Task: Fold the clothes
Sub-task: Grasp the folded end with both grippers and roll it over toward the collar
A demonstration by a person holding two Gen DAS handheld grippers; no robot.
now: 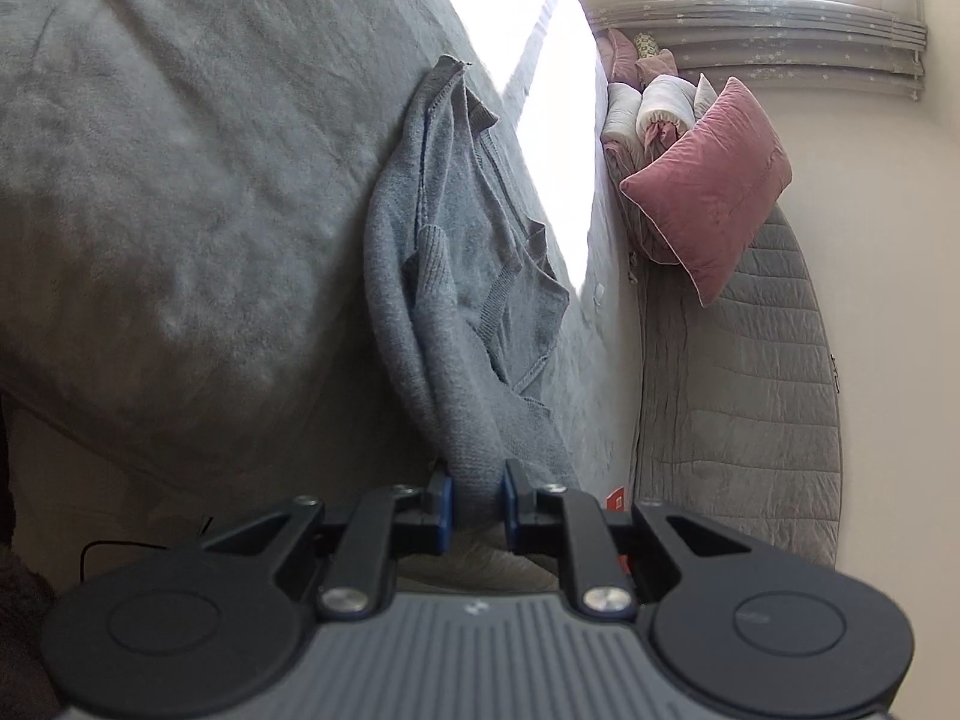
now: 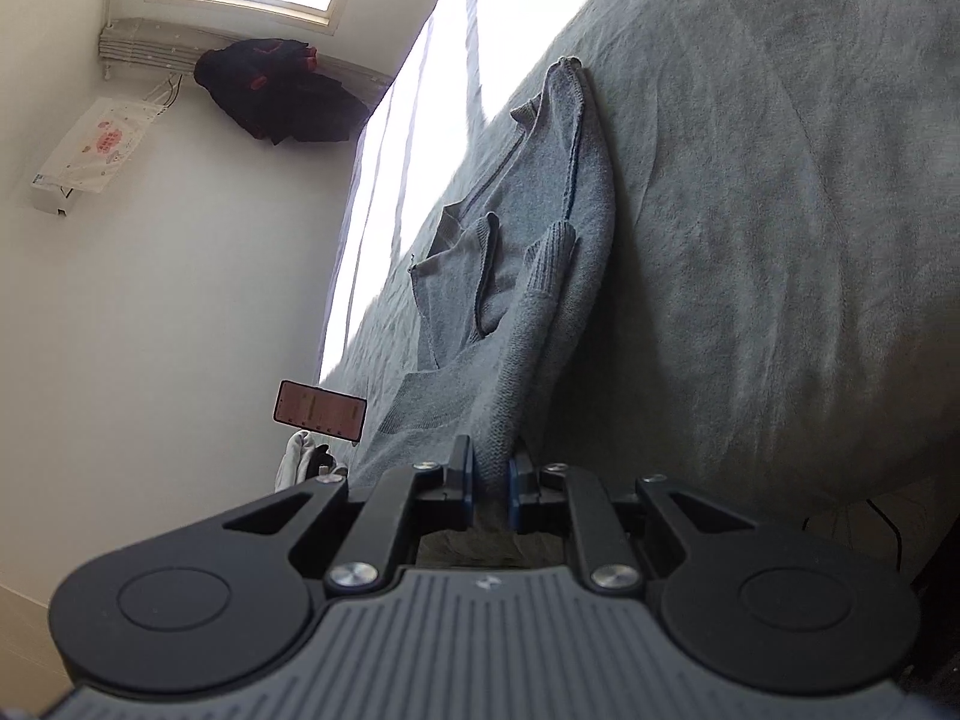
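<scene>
A grey knit sweater (image 1: pixel 462 276) lies bunched and partly folded on a grey blanket-covered bed (image 1: pixel 180 180), with a ribbed cuff showing on top. My left gripper (image 1: pixel 477 495) is shut on the sweater's near edge, the cloth pinched between its blue pads. In the right wrist view the same sweater (image 2: pixel 528 252) stretches away over the bed (image 2: pixel 780 240). My right gripper (image 2: pixel 491 483) is shut on another part of the near edge. Both views are rolled sideways.
A pink cushion (image 1: pixel 714 186) and rolled bedding (image 1: pixel 648 108) sit by a quilted grey mat (image 1: pixel 744 396) against the wall. A dark garment (image 2: pixel 276 93) hangs by a window. A phone (image 2: pixel 320 411) stands at the bed's edge, with a white cloth (image 2: pixel 297 459) beside it.
</scene>
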